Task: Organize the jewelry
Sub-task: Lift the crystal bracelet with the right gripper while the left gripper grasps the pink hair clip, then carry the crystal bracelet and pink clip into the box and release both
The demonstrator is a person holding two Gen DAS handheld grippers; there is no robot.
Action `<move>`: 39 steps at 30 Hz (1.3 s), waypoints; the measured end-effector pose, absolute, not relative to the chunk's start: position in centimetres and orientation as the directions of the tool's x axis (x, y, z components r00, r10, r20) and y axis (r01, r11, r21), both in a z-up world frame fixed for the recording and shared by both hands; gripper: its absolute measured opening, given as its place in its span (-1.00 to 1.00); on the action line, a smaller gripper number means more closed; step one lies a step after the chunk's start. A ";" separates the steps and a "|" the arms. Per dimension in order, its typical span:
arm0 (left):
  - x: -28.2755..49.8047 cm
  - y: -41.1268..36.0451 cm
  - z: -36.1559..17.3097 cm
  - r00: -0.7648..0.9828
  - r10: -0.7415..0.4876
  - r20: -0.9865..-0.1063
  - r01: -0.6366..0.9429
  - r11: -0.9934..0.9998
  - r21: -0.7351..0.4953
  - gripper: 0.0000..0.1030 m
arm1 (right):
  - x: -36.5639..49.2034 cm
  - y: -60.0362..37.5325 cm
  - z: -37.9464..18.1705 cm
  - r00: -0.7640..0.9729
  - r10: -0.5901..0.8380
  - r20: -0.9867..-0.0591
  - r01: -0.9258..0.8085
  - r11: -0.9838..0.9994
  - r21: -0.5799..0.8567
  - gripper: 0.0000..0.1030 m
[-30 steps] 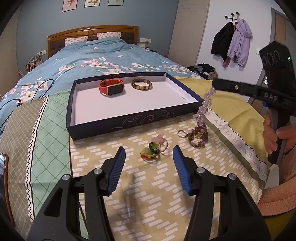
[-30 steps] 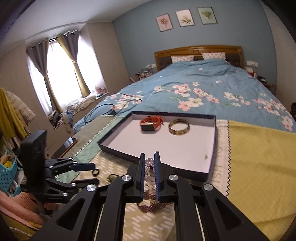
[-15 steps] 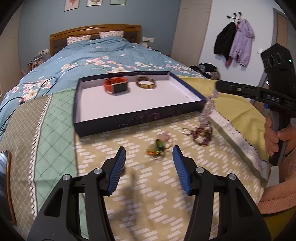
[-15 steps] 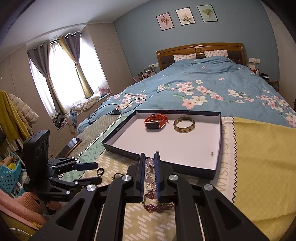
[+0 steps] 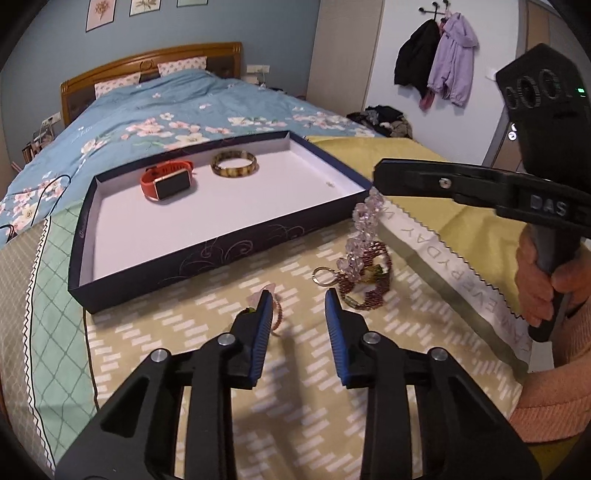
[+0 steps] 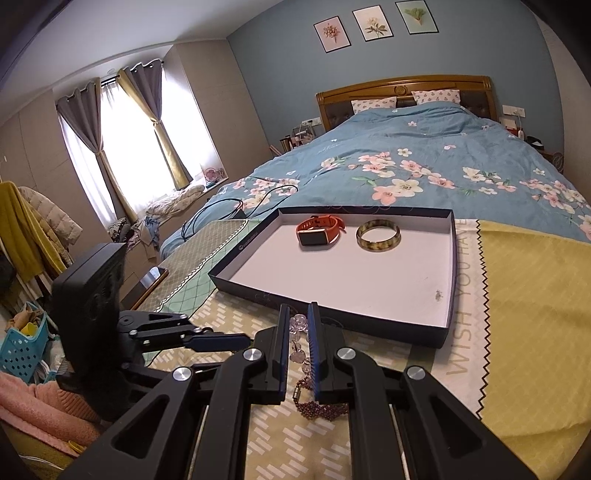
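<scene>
A wide bed with a carved wooden headboard (image 6: 404, 86) lay under a blue duvet printed with pink and white flowers (image 6: 424, 166). Three framed botanical prints (image 6: 373, 24) hung on the blue wall above it. Grey and mustard curtains (image 6: 122, 122) were tied back at the bright window. A black coat (image 5: 412, 70) and a lilac jacket (image 5: 454, 62) hung from wall hooks. A black cable (image 6: 236, 206) trailed over the duvet.

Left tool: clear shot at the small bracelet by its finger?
Probably yes. The left tool is open, the small bracelet lies beside its left finger, outside the gap; nothing blocks a small sideways shift.
</scene>
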State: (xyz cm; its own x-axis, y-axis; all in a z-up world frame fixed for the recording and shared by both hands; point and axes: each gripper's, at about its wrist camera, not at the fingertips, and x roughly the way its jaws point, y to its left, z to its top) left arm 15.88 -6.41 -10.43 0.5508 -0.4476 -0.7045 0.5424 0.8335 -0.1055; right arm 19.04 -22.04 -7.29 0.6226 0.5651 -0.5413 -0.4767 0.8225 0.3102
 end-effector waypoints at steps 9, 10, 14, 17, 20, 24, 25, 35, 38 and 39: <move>18.1 -5.9 -11.9 0.492 -0.427 -0.759 0.499 0.853 -0.156 -0.85 | 19.2 -21.5 -7.3 0.612 0.573 -0.545 -0.487 0.816 0.311 -0.84; 18.3 -5.8 -12.0 0.489 -0.428 -0.761 0.494 0.854 -0.162 -0.86 | 19.2 -21.5 -7.3 0.612 0.573 -0.545 -0.488 0.816 0.310 -0.84; 18.4 -5.6 -12.0 0.502 -0.418 -0.757 0.489 0.859 -0.150 -0.89 | 19.2 -21.4 -7.1 0.612 0.575 -0.543 -0.491 0.815 0.308 -0.84; 18.4 -5.2 -11.8 0.504 -0.433 -0.747 0.486 0.857 -0.170 -0.91 | 19.1 -21.5 -6.9 0.615 0.578 -0.537 -0.495 0.813 0.307 -0.84; 18.4 -4.6 -11.3 0.505 -0.460 -0.730 0.485 0.851 -0.200 -0.93 | 19.2 -21.5 -6.6 0.617 0.582 -0.530 -0.500 0.809 0.308 -0.84; 18.1 -3.9 -9.8 0.522 -0.492 -0.697 0.493 0.840 -0.225 -0.93 | 19.5 -21.4 -6.2 0.619 0.587 -0.523 -0.506 0.806 0.306 -0.84; 18.1 -3.8 -9.4 0.527 -0.497 -0.690 0.494 0.840 -0.227 -0.93 | 19.6 -21.4 -6.1 0.618 0.589 -0.521 -0.508 0.805 0.307 -0.84; 18.7 -2.3 -6.6 0.567 -0.517 -0.642 0.491 0.837 -0.240 -0.93 | 20.7 -21.1 -4.2 0.637 0.587 -0.499 -0.524 0.805 0.278 -0.84; 19.0 -2.0 -6.2 0.580 -0.508 -0.637 0.484 0.844 -0.232 -0.93 | 21.3 -21.1 -3.7 0.642 0.588 -0.493 -0.527 0.805 0.273 -0.84; 19.1 -1.9 -6.0 0.586 -0.502 -0.636 0.479 0.848 -0.228 -0.93 | 21.6 -21.0 -3.5 0.643 0.587 -0.492 -0.529 0.805 0.268 -0.84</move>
State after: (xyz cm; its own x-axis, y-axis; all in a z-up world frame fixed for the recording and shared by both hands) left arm 19.11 -1.92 -6.03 0.5864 -0.5023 -0.6355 0.4792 0.8476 -0.2279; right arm 21.56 -20.99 -3.54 0.6434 0.5866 -0.4919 -0.5290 0.8051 0.2683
